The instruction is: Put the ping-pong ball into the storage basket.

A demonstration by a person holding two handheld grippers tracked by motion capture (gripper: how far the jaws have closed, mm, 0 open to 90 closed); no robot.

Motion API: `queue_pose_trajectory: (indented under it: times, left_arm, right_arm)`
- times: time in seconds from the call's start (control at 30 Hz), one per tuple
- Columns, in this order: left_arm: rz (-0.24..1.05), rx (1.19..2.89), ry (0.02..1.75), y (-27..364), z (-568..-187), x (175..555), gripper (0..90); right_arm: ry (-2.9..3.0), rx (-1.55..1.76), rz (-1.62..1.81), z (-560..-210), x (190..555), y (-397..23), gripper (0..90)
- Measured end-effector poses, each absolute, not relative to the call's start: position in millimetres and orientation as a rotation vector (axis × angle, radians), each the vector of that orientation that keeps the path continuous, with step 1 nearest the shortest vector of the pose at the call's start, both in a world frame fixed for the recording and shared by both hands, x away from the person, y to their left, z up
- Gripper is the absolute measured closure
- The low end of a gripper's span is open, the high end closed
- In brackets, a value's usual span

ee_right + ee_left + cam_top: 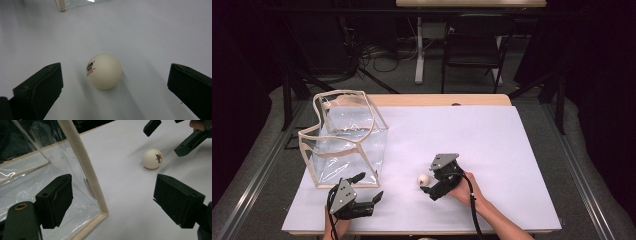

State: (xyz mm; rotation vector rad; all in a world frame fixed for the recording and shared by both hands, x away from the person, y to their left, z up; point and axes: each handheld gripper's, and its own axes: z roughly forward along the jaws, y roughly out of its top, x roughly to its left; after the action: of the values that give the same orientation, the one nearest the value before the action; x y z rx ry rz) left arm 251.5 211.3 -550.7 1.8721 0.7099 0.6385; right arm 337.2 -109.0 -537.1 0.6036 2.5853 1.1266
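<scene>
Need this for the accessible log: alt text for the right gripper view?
A white ball with small printed lettering sits on the white table, untouched, between the open black jaws of the right hand-held gripper. A corner of the clear bag shows at the top edge.

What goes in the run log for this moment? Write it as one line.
right gripper: open, jaws either side of ball, no contact | left gripper: open, at clear bag corner | ball on table
</scene>
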Motion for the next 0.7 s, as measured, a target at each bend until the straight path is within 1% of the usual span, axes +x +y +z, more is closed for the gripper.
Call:
queue_pose_trajectory:
  times: [0.2, 0.33, 0.43, 0.47, 0.5, 0.6, 0.63, 0.7]
  left_arm:
    - [0.637, 1.873, 0.71, 211.8, -550.7, 251.8, 16.1]
    - [0.638, 1.873, 0.707, 211.4, -550.6, 251.5, 16.1]
    - [0.638, 1.873, 0.708, 211.7, -550.6, 251.6, 16.1]
    - [0.638, 1.873, 0.708, 211.7, -550.6, 251.6, 16.1]
    - [0.638, 1.872, 0.708, 211.8, -550.5, 251.4, 16.1]
    - [0.637, 1.872, 0.706, 211.7, -550.6, 251.4, 16.1]
    - [0.636, 1.872, 0.707, 211.7, -550.7, 251.6, 16.1]
    - [0.637, 1.873, 0.708, 211.8, -550.7, 251.7, 16.1]
  right_arm:
    - [2.598, 0.599, 1.115, -540.4, 337.4, -105.1, 0.0]
    - [2.592, 0.593, 1.12, -541.4, 335.9, -103.7, 2.3]
    - [2.588, 0.589, 1.116, -542.2, 335.3, -102.8, 8.8]
    - [2.588, 0.589, 1.116, -542.2, 335.3, -102.8, 8.8]
    - [2.586, 0.581, 1.108, -543.0, 334.4, -101.7, 14.5]
    - [2.579, 0.588, 1.102, -544.2, 333.1, -100.2, 15.8]
    - [2.581, 0.578, 1.089, -545.2, 332.7, -99.0, 19.6]
    - [2.584, 0.568, 1.084, -546.1, 332.2, -98.2, 23.2]
